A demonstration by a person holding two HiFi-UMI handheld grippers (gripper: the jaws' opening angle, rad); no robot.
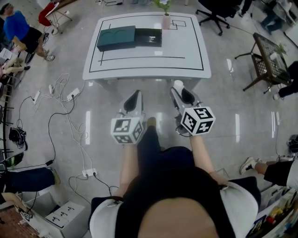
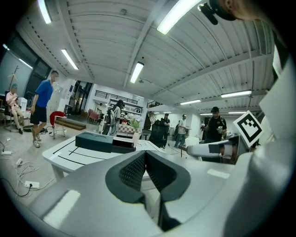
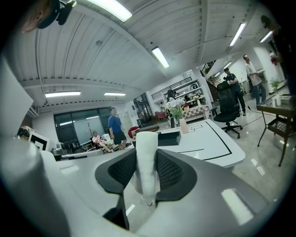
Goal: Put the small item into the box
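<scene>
As right claw [image 3: 146, 159] grips item [image 3: 148, 139], table [image 1: 188, 49] stands apart.

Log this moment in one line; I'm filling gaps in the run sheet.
right gripper: shut on white item | left gripper: shut, empty | green box: on table, item not yet in

An open-plan lab or office workspace. A ribbed ceiling [image 2: 106, 46] carries long strip lights [image 2: 137, 72] over a glossy floor [image 1: 233, 107]. Cables and power strips [image 1: 73, 95] trail loose beside a white table [image 1: 186, 51] marked with black outlines. An office chair [image 1: 215, 11] stands behind it. Several people [image 2: 41, 109] stand or sit about, with shelves behind them. The left tool [image 1: 135, 94] and right tool [image 1: 180, 90] carry marker cubes, which suggests robotics work.
</scene>
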